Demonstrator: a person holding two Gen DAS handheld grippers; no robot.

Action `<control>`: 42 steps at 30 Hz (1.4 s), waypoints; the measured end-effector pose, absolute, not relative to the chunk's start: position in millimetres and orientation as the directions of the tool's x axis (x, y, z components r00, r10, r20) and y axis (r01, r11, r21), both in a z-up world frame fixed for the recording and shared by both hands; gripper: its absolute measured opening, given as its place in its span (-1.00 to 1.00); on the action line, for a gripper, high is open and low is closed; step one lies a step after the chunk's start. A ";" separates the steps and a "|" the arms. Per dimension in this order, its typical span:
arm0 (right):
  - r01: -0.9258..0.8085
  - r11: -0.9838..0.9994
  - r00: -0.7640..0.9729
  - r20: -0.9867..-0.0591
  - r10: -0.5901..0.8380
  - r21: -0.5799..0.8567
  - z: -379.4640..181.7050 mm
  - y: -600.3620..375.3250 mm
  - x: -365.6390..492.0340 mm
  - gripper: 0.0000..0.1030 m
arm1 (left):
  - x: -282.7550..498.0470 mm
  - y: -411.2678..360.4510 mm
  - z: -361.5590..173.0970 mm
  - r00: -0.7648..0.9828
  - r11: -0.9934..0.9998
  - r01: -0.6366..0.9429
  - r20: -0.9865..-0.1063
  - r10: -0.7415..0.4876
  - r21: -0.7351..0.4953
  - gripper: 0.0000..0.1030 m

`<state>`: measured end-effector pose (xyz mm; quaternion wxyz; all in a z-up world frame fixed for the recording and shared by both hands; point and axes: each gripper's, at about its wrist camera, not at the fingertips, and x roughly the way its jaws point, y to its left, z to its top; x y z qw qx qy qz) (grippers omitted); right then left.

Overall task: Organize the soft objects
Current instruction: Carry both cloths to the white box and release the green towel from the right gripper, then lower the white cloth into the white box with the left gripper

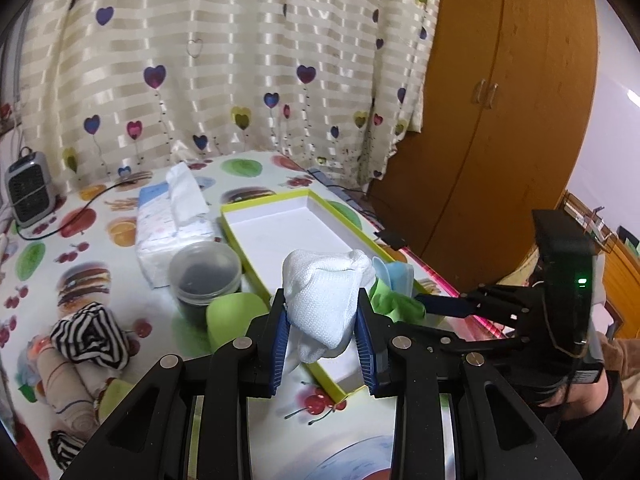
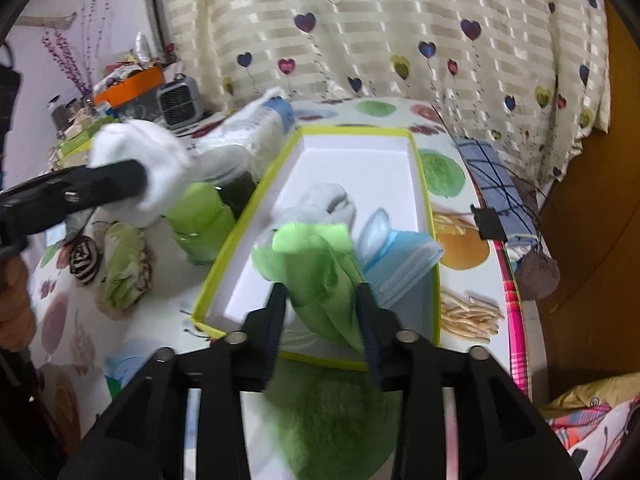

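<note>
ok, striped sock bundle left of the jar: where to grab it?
Grip the striped sock bundle across its rounded middle, jaws coming from above. It lies as a loose ball on the table, a beige roll tight against its near side, so top access looks clearest.

We see the left gripper [image 1: 323, 322] as black angular linkages with silver round pivot pins and ribbed blue pads [image 1: 280, 344]. The right gripper [image 2: 323, 312] has the same black build; its boxy housing carries a green light, thin cable and a dark sleeve behind.
</note>
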<state>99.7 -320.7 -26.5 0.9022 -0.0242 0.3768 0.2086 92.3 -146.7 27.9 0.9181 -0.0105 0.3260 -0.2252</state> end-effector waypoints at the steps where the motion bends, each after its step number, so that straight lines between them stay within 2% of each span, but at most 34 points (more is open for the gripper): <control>1: -0.399 0.910 0.633 -0.685 0.361 0.110 -24.6 -320.7 97.5 -0.20 | 94.2 -149.1 25.8 0.680 0.896 0.412 -0.597 -0.425 -0.169 -0.44; 7: -0.383 0.918 0.655 -0.670 0.348 0.103 -19.2 -326.1 93.4 -0.20 | 101.8 -161.9 12.3 0.640 0.882 0.435 -0.627 -0.444 -0.181 -0.44; 14: -0.318 0.927 0.700 -0.609 0.372 0.199 -7.4 -352.1 94.8 -0.20 | 107.3 -183.2 -2.4 0.584 0.853 0.488 -0.656 -0.478 -0.188 -0.44; 21: -0.305 0.929 0.695 -0.617 0.369 0.211 -12.1 -356.5 99.0 -0.20 | 113.2 -201.2 -17.6 0.519 0.822 0.530 -0.687 -0.508 -0.208 -0.44; 26: -0.299 0.928 0.693 -0.619 0.370 0.220 -15.2 -358.4 100.9 -0.20 | 122.1 -206.9 -17.9 0.552 0.836 0.523 -0.682 -0.479 -0.165 -0.43; 28: -0.297 0.929 0.693 -0.619 0.369 0.222 -15.7 -359.3 100.3 -0.20 | 123.2 -206.7 -17.5 0.551 0.836 0.523 -0.682 -0.481 -0.167 -0.39; 32: -0.290 0.931 0.698 -0.617 0.364 0.222 -14.7 -361.6 98.1 -0.20 | 124.8 -205.5 -16.5 0.547 0.836 0.520 -0.682 -0.486 -0.178 -0.17; 42: -0.295 0.929 0.702 -0.609 0.369 0.223 -10.9 -361.0 94.1 -0.20 | 105.8 -188.0 -8.4 0.579 0.840 0.507 -0.645 -0.498 -0.193 -0.14</control>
